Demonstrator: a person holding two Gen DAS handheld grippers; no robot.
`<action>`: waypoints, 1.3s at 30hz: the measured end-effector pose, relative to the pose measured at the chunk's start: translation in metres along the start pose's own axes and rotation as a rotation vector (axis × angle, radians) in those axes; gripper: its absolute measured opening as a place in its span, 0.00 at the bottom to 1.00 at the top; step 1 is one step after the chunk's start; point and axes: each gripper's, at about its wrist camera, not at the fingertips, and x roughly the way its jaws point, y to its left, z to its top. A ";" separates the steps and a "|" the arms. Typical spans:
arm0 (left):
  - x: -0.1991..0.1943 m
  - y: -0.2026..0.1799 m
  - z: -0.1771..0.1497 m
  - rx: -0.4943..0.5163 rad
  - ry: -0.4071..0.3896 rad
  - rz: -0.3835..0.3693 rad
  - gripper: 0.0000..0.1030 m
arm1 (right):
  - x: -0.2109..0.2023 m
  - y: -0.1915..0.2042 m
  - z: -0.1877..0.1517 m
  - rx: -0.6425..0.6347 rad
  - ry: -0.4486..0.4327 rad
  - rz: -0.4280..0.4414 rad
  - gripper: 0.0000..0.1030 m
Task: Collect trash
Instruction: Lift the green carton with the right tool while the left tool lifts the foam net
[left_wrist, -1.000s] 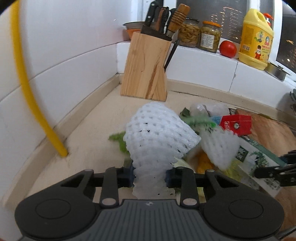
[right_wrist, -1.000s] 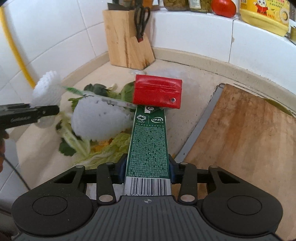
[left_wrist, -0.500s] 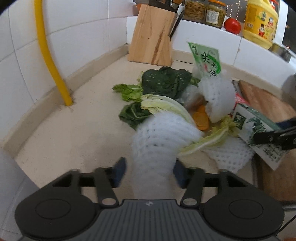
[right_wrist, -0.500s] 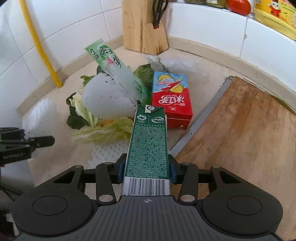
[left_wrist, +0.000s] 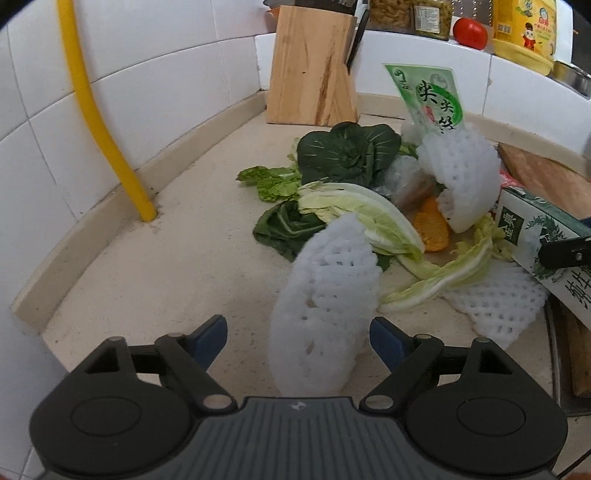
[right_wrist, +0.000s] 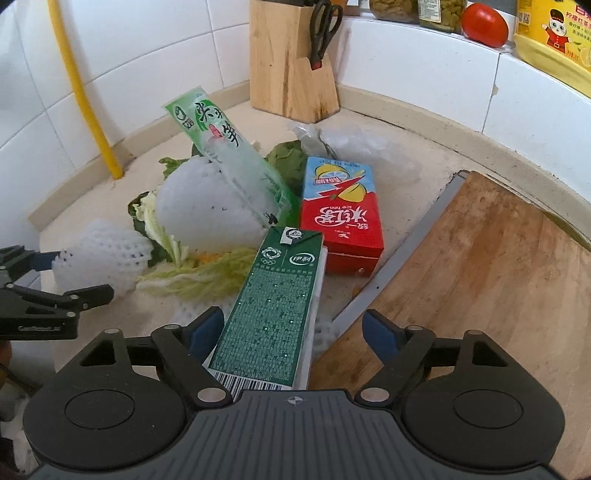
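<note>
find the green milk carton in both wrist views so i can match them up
Left wrist: green milk carton at the right edge, lying beside the leaf pile.
Right wrist: same carton low centre, between the opening right tongs, no pad pressing it.
Shared landmark: wooden knife block, at the back corner in both.

Home kitchen: white wall tiles (left_wrist: 155, 103), knife block (left_wrist: 312, 70), jars (left_wrist: 391, 14) and tomato (left_wrist: 470, 33) on ledge, cutting board (right_wrist: 480, 277), vegetable scraps (left_wrist: 354, 218) on desk (left_wrist: 177, 266).
</note>
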 end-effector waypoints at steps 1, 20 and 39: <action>0.000 -0.001 -0.001 -0.006 0.003 -0.015 0.68 | 0.000 0.001 -0.001 0.005 -0.003 -0.009 0.79; -0.075 -0.020 -0.044 -0.153 -0.009 -0.206 0.15 | -0.073 0.026 -0.055 0.096 -0.024 0.022 0.48; -0.077 -0.042 -0.066 -0.002 -0.033 -0.101 0.69 | -0.056 0.084 -0.078 -0.045 0.008 0.070 0.55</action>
